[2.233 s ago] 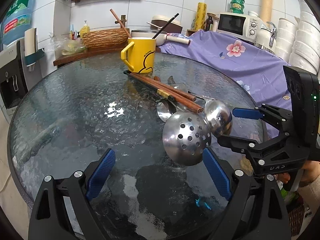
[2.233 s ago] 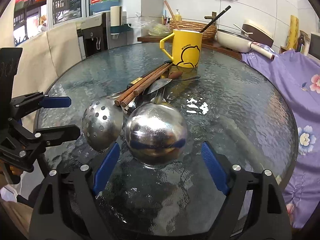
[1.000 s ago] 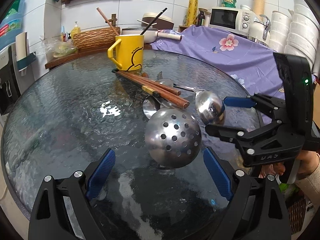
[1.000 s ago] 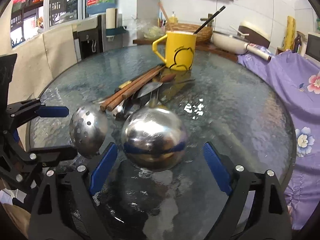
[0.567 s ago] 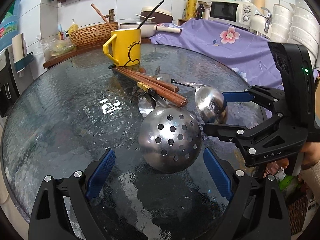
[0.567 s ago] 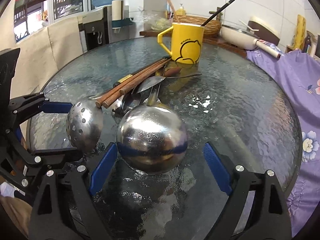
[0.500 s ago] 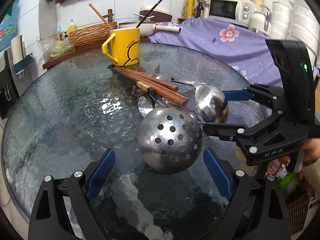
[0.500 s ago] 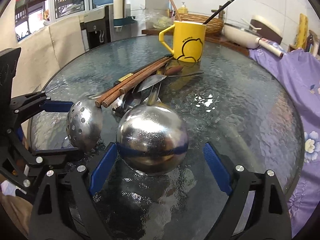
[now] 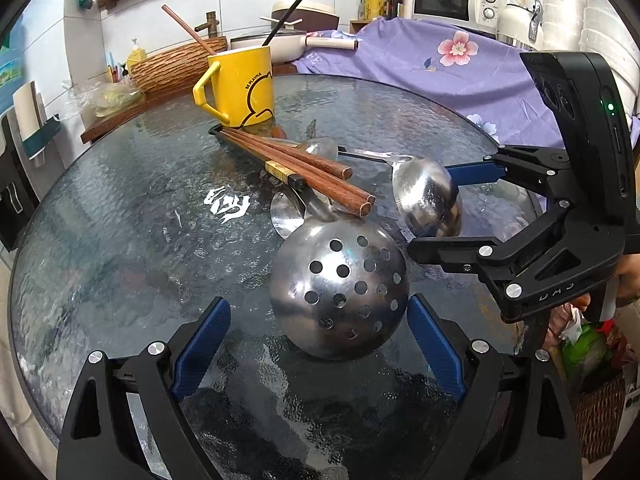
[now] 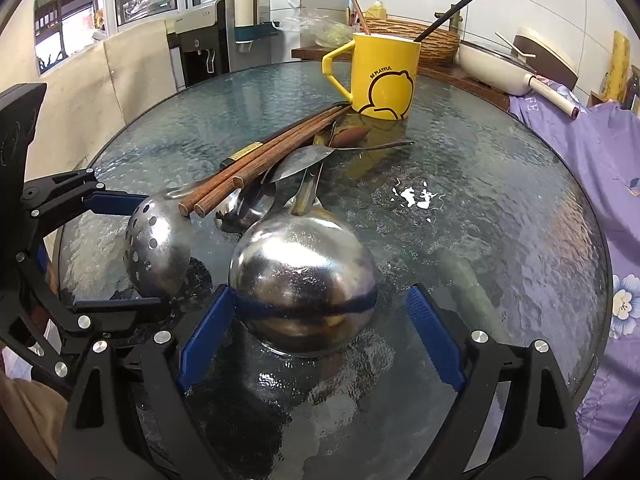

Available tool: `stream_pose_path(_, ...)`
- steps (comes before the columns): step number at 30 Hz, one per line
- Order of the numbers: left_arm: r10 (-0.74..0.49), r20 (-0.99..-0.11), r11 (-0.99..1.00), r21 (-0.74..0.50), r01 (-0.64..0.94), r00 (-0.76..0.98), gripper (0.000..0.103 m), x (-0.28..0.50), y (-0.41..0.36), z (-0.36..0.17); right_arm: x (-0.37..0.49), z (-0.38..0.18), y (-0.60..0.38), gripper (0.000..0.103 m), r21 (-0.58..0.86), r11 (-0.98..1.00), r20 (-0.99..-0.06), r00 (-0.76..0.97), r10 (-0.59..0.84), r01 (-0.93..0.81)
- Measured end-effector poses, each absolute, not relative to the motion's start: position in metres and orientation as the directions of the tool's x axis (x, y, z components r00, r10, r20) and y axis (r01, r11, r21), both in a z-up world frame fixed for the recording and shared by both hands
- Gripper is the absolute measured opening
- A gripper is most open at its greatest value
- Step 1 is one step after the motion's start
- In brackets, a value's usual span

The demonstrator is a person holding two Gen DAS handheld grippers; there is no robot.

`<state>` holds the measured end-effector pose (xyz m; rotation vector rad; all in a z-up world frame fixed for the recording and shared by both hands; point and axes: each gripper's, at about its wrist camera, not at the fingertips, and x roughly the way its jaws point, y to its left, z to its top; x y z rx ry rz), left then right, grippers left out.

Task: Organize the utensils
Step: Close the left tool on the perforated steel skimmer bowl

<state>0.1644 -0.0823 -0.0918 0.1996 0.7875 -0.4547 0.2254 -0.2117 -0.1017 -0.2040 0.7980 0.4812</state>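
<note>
Utensils piled mid-table [image 9: 120,216], a round textured glass top, fanning from mug [image 9: 240,84] toward the camera. Mug is yellow and upright at the far side, with two sticks already standing in it.

Largest pieces: skimmer [image 9: 340,292], a perforated steel bowl lying dome-up, nearest the left gripper [image 9: 316,344]; ladle [image 10: 304,284], a plain shiny steel bowl, also dome-up, just beside the skimmer and in front of the right gripper [image 10: 320,336]. Both handles run back under the pile toward the mug.

Left gripper is spread wide and grasping nothing, with the skimmer bowl between the blue pads and one pad near or touching its rim. Right gripper is likewise spread and empty, the ladle bowl sitting between its pads.

Chopsticks [image 9: 304,168], dark wood, lie crossed over the handles. A smaller spoon [image 10: 300,160] sits underneath, partly hidden.

Likely step: grasp skimmer or ladle for the mug. The domes are slick and curved, so pads may slip; better to aim at the neck or handle. Lift slowly, since the chopsticks rest on the handles and will likely roll. Clear the chopsticks first if possible.
</note>
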Motion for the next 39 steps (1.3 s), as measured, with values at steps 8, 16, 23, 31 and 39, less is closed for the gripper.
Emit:
stream_pose_path(8,-0.305,-0.735,0.891,0.004,0.454,0.606,0.089,0.170,-0.086,-0.089,0.227,-0.103,-0.213,0.087,0.014,0.876,-0.724,0.600,0.342,-0.482)
stream_pose_path(16,-0.314,-0.723,0.888,0.005,0.460,0.615,0.079,0.172,-0.089,-0.088,0.224,-0.102,-0.221,0.075,0.023,0.882,-0.712,0.611,0.345,-0.471)
stream_pose_path(23,-0.320,-0.724,0.890,-0.010,0.455,0.611,0.074,0.172,-0.085,-0.088,0.226,-0.102,-0.223,0.087,0.031,0.884,-0.710,0.612,0.347,-0.466)
stream_pose_path(31,-0.322,-0.723,0.895,-0.021,0.447,0.611,0.075,0.172,-0.077,-0.088,0.241,-0.101,-0.226,0.089,0.068,0.881,-0.738,0.571,0.360,-0.468)
stream_pose_path(39,-0.351,-0.713,0.898,-0.073,0.433,0.607,0.070,0.174,-0.064,-0.086,0.245,-0.103,-0.211,0.090,0.033,0.862,-0.758,0.549,0.352,-0.507)
